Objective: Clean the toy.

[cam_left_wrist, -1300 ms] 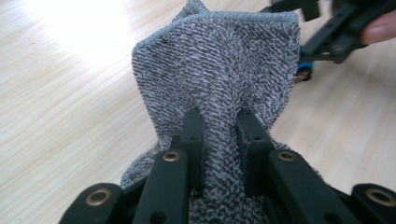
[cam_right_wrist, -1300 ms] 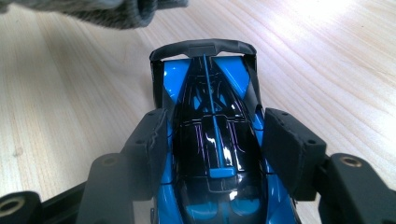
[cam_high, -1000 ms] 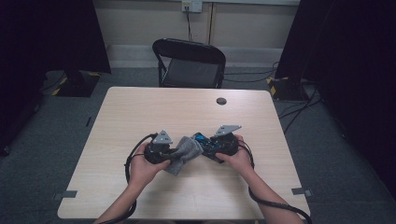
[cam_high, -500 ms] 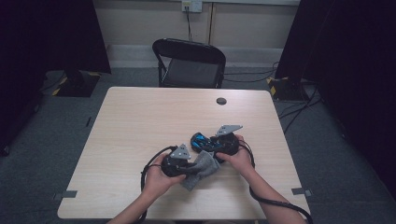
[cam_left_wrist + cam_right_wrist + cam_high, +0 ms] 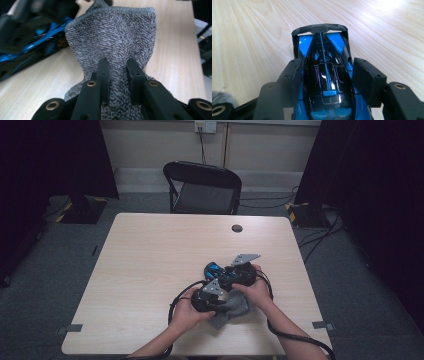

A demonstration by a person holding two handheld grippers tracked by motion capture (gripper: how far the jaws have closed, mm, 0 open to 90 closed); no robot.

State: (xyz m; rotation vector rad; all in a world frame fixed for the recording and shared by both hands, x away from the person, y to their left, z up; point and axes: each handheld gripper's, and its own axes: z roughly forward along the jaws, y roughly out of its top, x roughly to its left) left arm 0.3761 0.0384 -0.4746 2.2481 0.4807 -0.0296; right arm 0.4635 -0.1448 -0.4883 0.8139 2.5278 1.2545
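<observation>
the tabletop is pale wood and mostly bare, with a small dark round disc near its far edge and a black folding chair standing beyond it. all the work sits near the front edge, where both hands meet.

the grey cloth is a knitted rag, bunched where the left gripper pinches it; its fingers are pressed tight on a fold, and the free part fans out ahead of them toward the toy car. in the high view the cloth lies just below the car, under the person's hands.

the toy car, black with blue panels, sits between the fingers of the right gripper, which squeeze its sides and hold it low over the tabletop; in the high view it is right of centre, just beside the left gripper.

the step looks like wiping the car. to do it well, keep the right gripper steady, bring the loose flap flat onto the body, and stroke along its length, easing off near the thin rear wing.
</observation>
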